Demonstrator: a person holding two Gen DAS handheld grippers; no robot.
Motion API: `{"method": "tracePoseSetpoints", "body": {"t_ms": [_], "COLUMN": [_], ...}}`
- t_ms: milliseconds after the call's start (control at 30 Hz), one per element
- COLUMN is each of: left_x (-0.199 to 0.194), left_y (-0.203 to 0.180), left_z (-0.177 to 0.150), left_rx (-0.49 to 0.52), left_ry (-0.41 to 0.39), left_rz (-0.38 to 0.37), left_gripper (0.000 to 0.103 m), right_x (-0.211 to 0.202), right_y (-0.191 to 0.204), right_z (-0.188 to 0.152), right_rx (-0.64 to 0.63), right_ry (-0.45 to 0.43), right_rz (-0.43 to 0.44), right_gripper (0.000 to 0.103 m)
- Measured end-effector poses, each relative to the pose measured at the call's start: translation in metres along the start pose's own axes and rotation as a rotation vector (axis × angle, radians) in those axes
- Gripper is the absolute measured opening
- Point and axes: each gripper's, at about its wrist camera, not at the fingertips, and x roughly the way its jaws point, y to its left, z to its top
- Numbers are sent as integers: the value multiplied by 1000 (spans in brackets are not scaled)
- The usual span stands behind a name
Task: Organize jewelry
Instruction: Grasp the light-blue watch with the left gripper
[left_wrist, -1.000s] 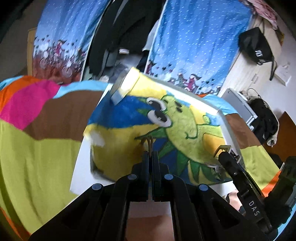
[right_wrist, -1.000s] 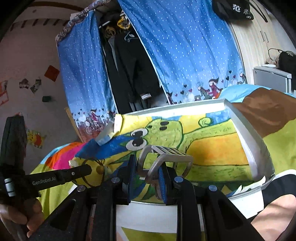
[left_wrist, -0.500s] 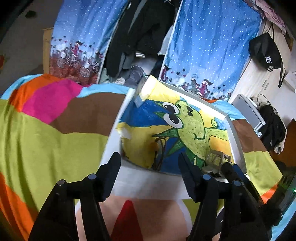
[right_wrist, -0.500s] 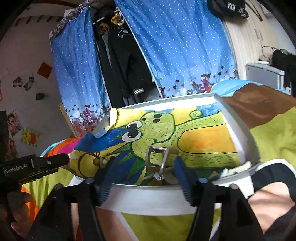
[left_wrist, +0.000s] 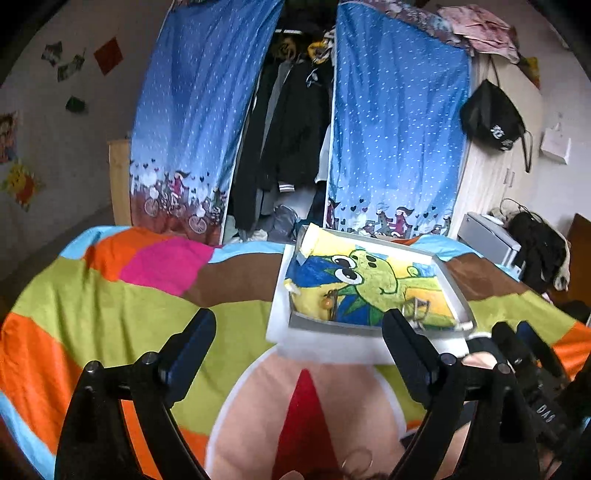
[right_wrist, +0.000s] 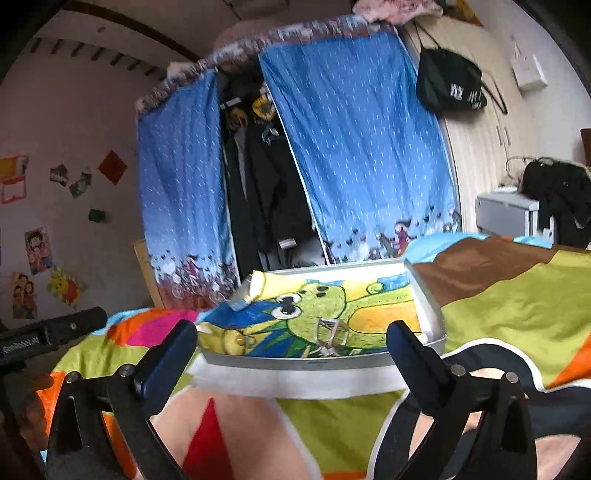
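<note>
1. Both claws have been pulled back from the tray (left_wrist: 280, 295) and spread wide since the earlier frames, when the left claw (left_wrist: 299, 332) was pinched shut on the necklace (left_wrist: 330, 303) and the right claw (right_wrist: 291, 343) was clamped on the metal bracelet (right_wrist: 327, 338).
2. Nothing is held now: each claw's jaws stand wide apart and empty above the bedspread (left_wrist: 110, 295).
3. Ahead of the left claw, the necklace is seen lying inside the tray on the cartoon drawing (left_wrist: 373, 280), near the tray's left wall; its bead shows orange.
4. Ahead of the right claw, between its fingers, the bracelet is seen resting in the tray close to the near rim, right of the necklace.
5. Two pieces are therefore judged to be placed, apart from each other.
6. Below the left claw, at the frame's bottom edge, thin ring-like loops (left_wrist: 354, 467) are glimpsed; whether these are jewelry yet to be moved cannot be told.
7. No other loose pieces are shown, so the task is judged to be near its end.
</note>
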Motion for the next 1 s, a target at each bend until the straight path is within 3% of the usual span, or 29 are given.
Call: {"method": "tracePoseSetpoints", "body": {"t_ms": [333, 567, 733, 1000], "left_x": [-86, -124, -139, -142], "left_y": [21, 46, 63, 81], "left_z": [-51, -90, -120, -171], "left_rx": [20, -5, -1, -30], "left_ry": [-46, -12, 54, 226], "left_rz": [-9, 7, 10, 9], "left_gripper": [89, 89, 89, 89], "right_x": [-82, -124, -137, -134], "right_y": [41, 67, 81, 77], "right_z": [-31, -60, -85, -121], "right_rx": [-54, -61, -66, 44], "right_ry": [-25, 8, 111, 308], "right_rz": [-4, 10, 12, -23], "right_gripper": [103, 103, 103, 103]}}
